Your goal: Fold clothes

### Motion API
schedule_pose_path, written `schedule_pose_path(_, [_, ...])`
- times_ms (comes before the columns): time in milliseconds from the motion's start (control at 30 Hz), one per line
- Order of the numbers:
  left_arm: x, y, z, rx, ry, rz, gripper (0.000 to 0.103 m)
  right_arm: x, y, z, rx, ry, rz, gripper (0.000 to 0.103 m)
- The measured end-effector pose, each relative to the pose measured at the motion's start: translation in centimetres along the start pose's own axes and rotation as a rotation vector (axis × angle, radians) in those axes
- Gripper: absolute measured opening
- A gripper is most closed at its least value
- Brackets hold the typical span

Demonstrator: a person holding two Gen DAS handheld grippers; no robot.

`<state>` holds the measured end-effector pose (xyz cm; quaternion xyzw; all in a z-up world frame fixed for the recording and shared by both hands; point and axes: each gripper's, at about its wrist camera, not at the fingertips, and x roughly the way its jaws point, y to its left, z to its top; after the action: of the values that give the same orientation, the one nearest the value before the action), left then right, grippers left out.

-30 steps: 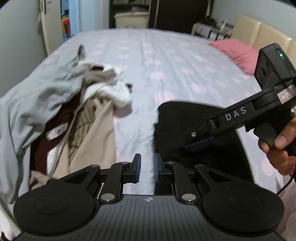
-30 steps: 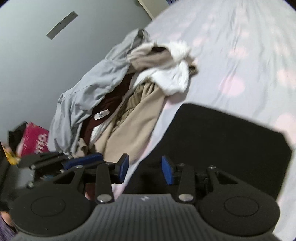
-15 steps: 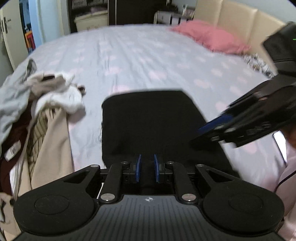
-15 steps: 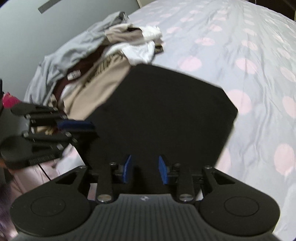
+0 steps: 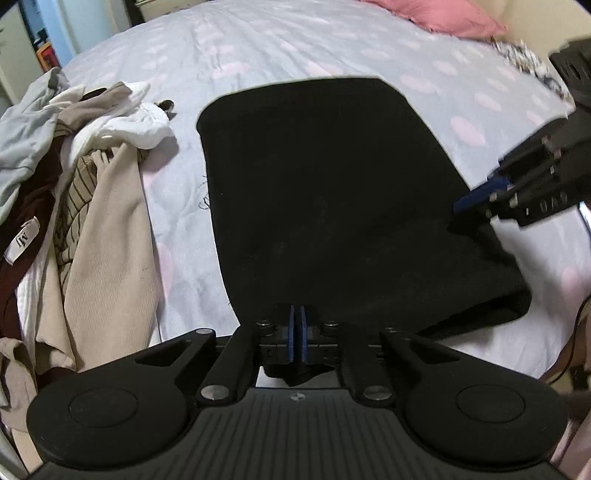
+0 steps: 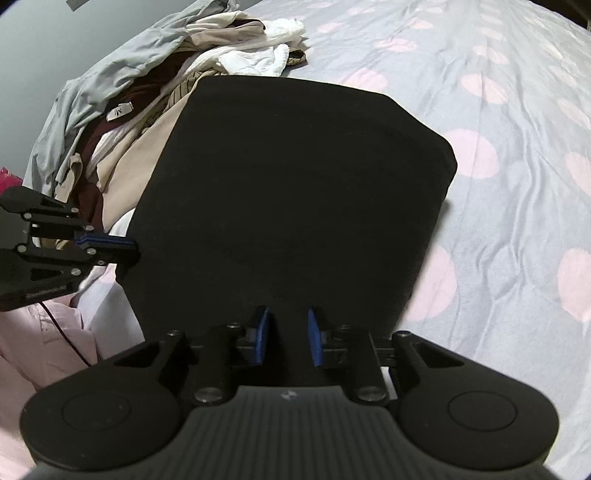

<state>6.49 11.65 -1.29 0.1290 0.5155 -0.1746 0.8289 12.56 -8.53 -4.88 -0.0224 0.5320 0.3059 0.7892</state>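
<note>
A black garment (image 5: 332, 192) lies spread on the bed, folded into a rough rectangle; it also fills the middle of the right wrist view (image 6: 295, 184). My left gripper (image 5: 296, 334) is shut on the garment's near edge, with black cloth pinched between the blue pads. It also shows at the left of the right wrist view (image 6: 122, 247). My right gripper (image 6: 285, 338) sits over the garment's near edge with its jaws partly apart and cloth between them. It also shows at the right of the left wrist view (image 5: 480, 195).
A heap of unfolded clothes (image 5: 74, 177), grey, white, beige and maroon, lies left of the black garment; it also shows in the right wrist view (image 6: 147, 85). The bedsheet (image 5: 295, 48) is pale blue with pink dots. A pink pillow (image 5: 443, 18) lies at the far right.
Both grippers have swung from beside the clothes heap onto the black garment's near edge. The left jaws have closed on the cloth. The right jaws have narrowed around it.
</note>
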Motion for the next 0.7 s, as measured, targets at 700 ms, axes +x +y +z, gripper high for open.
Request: schedule_pose_path(700, [-4.0, 3.5, 5.3, -0.162, -0.238, -0.036, 0.004, -3.8, -3.8, 5.3, 0.149, -0.233, -0.109, 0.04])
